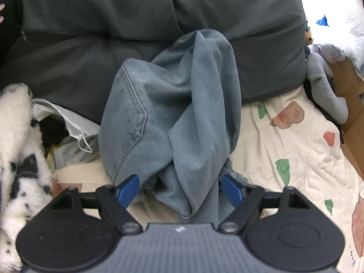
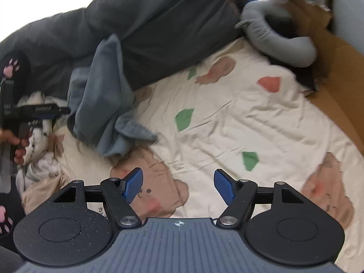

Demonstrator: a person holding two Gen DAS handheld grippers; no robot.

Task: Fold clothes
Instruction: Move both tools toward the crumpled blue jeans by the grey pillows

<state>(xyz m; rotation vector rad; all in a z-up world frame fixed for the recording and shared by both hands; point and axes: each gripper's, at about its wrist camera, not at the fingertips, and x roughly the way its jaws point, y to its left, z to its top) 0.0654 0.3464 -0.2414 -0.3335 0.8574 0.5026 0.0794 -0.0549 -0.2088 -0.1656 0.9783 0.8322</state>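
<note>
Your bed sheet (image 2: 227, 118) w/ bear print carries the crumpled blue jeans (image 1: 173, 118), leaning on the dark grey cushion (image 1: 113, 34). Your left claw (image 1: 179, 188) is wide apart, straddling denim, not pinching. Right claw (image 2: 177, 185) gapes, nothing btwn.

Between my left gripper's (image 1: 179, 187) blue pads the jeans' (image 1: 173, 118) lower folds run under the housing, contact indiscernible. My left hand (image 2: 17, 145) is cropped by the right wrist view's edge (that view is motion-blurred). The spotted plush (image 1: 16, 147) is cut off.
</note>
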